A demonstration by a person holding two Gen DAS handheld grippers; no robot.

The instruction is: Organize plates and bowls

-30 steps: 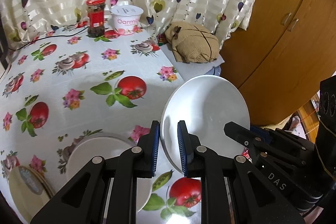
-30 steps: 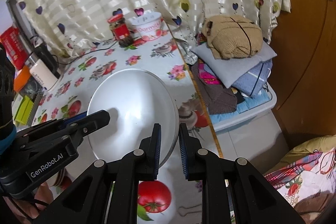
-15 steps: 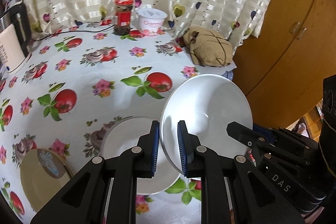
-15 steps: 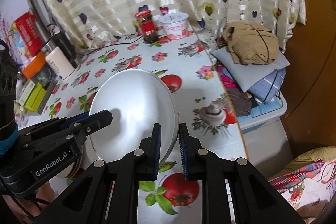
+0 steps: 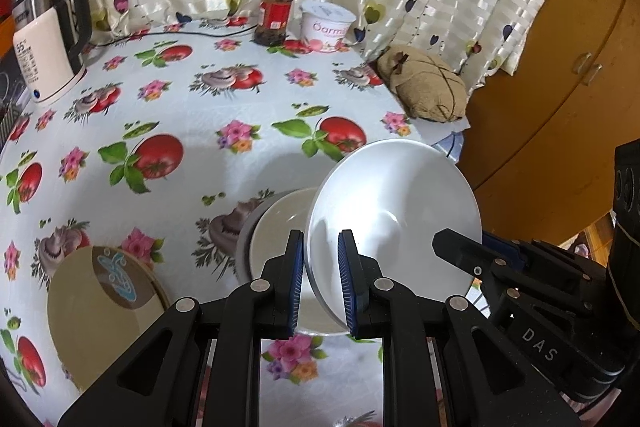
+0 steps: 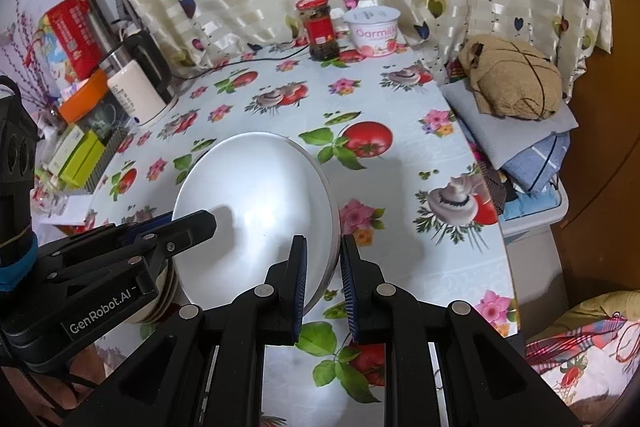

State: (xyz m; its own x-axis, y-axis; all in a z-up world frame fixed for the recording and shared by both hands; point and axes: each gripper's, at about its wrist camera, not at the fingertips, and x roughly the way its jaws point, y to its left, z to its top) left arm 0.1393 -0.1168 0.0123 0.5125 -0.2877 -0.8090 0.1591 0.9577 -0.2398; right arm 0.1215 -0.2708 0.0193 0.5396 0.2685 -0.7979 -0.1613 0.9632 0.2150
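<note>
Left wrist view has the left claw (image 5: 319, 283) reaching forward and slightly down over the bench (image 5: 208, 131), its blue-padded fingers (image 5: 297, 283) pinching the near rim of a white plate (image 5: 394, 215). That plate stands tilted on edge, its hollow face turned toward the right side, raised above a white bowl (image 5: 280, 239) that sits on the flowered cloth just behind and left of it. From the right, the right claw (image 5: 460, 251) comes in low across the frame and its tip lies against the plate's opposite rim. A beige plate with a blue mark (image 5: 100, 307) lies flat on the bench to the left, well apart from the held plate.

Right wrist view shows the same white plate (image 6: 256, 219) from its other side: the right claw (image 6: 323, 285) points forward with its two fingers (image 6: 299, 285) closed on the plate's near edge, rim running between the pads. The left claw (image 6: 192, 227) enters from the lower left, angled upward, its tip against the plate's far side. Beneath that left claw a stack of pale dishes (image 6: 160, 291) is partly hidden.

At the back of the bench stand a red-lidded jar (image 5: 276, 13), a yoghurt tub (image 5: 326, 27) and a white kettle (image 5: 44, 47).
</note>
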